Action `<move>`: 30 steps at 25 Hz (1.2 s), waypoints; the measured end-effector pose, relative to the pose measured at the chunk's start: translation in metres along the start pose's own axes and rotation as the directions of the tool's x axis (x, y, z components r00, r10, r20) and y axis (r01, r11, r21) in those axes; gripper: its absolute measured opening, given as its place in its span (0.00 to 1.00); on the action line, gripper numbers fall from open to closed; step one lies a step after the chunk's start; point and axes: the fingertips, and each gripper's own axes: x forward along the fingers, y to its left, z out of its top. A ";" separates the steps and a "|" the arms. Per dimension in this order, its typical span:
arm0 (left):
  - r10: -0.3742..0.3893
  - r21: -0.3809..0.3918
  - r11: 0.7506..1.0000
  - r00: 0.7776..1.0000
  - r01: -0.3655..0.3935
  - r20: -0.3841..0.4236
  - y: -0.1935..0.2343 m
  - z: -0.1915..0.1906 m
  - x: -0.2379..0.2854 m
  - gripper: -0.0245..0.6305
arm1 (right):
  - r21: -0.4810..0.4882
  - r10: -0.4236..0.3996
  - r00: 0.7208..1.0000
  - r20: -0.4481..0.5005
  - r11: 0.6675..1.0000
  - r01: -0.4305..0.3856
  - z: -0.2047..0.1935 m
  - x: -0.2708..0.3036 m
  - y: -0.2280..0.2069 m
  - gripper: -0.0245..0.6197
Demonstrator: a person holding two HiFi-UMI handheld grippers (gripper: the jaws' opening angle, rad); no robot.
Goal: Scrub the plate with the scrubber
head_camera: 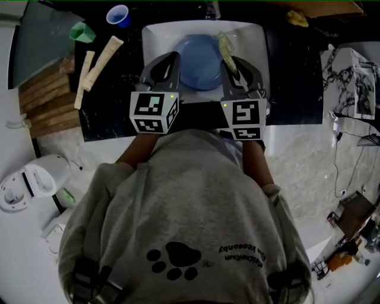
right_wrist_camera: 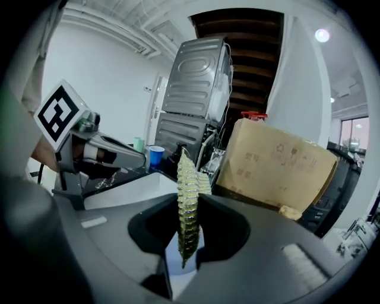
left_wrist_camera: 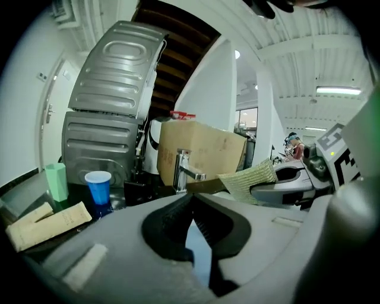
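Head view: person (head_camera: 184, 225) in grey sweatshirt, seen from above, leans over a white sink (head_camera: 155, 37) set in a dark surface (head_camera: 107, 122). Blue plate (head_camera: 199, 59) lies flat in the basin, between the two grippers' front ends.

L gripper (head_camera: 173, 57): jaws pressed together, nothing betw. them (L gripper view shows the pads meeting at the tip, w/ only blue of the plate showing through the gap lower down). It sits over the plate's left edge; contact w/ the plate can't be told.

R gripper (head_camera: 233, 64): jaws pinching the scrubber (head_camera: 225, 46), a yellow-green mesh pad. In R gripper view the pad stands edge-on betw. the pads and sticks out well past the tips. In head view it lies over the plate's right rim area; touching or not, can't tell. In L gripper view the pad shows off to the right, in front of a cardboard box (left_wrist_camera: 202, 148).

Faucet (left_wrist_camera: 181, 169) stands at the back of the sink, just in front of the box. Grey metal appliance (left_wrist_camera: 113, 101) is behind, to the left.

Left of the sink on the surface: blue cup (head_camera: 119, 15), green cup (head_camera: 82, 31), two cream packs (head_camera: 104, 53) lying side by side, all well apart from the plate.

Each gripper has its marker cube (head_camera: 154, 111) near the person's chest.
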 end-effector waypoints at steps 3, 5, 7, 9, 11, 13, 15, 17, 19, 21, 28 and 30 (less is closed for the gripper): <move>-0.007 0.018 1.000 0.998 0.005 0.064 -0.005 0.022 -0.010 0.04 | 0.018 -0.038 0.997 0.066 0.999 0.037 0.016 -0.011 -0.001 0.15; -0.010 0.034 0.999 0.995 0.007 0.102 -0.009 0.036 -0.016 0.04 | 0.039 -0.064 0.991 0.116 0.997 0.060 0.028 -0.019 -0.003 0.15; -0.014 0.055 0.998 0.991 0.006 0.133 -0.013 0.046 -0.022 0.04 | 0.074 -0.088 0.982 0.166 0.994 0.077 0.041 -0.027 -0.006 0.15; -0.019 0.074 0.997 0.987 0.008 0.162 -0.017 0.057 -0.029 0.04 | 0.093 -0.115 0.970 0.214 0.991 0.097 0.056 -0.037 -0.009 0.15; -0.022 0.089 0.996 0.981 0.005 0.194 -0.020 0.069 -0.035 0.04 | 0.075 -0.140 0.954 0.264 0.989 0.125 0.074 -0.046 -0.012 0.15; -0.020 0.094 0.996 0.973 -0.002 0.228 -0.023 0.081 -0.041 0.04 | 0.065 -0.157 0.936 0.315 0.988 0.144 0.090 -0.057 -0.013 0.15; -0.015 0.087 0.996 0.966 -0.008 0.260 -0.026 0.091 -0.048 0.04 | 0.072 -0.172 0.917 0.359 0.985 0.157 0.104 -0.068 -0.013 0.15; -0.009 0.092 0.996 0.959 -0.017 0.284 -0.028 0.098 -0.055 0.04 | 0.101 -0.194 0.900 0.391 0.981 0.168 0.116 -0.078 -0.012 0.15; -0.001 0.103 0.994 0.954 -0.031 0.299 -0.030 0.102 -0.060 0.04 | 0.134 -0.206 0.895 0.396 0.977 0.166 0.117 -0.084 -0.012 0.15; 0.011 0.102 0.994 0.953 -0.044 0.302 -0.031 0.099 -0.064 0.04 | 0.146 -0.198 0.889 0.412 0.978 0.150 0.113 -0.084 -0.011 0.15; 0.040 0.113 0.991 0.960 -0.074 0.279 -0.035 0.083 -0.071 0.04 | 0.206 -0.163 0.903 0.397 0.975 0.085 0.092 -0.078 0.000 0.14; 0.049 0.109 0.991 0.965 -0.079 0.256 -0.036 0.079 -0.070 0.04 | 0.206 -0.152 0.903 0.401 0.976 0.072 0.090 -0.078 0.002 0.14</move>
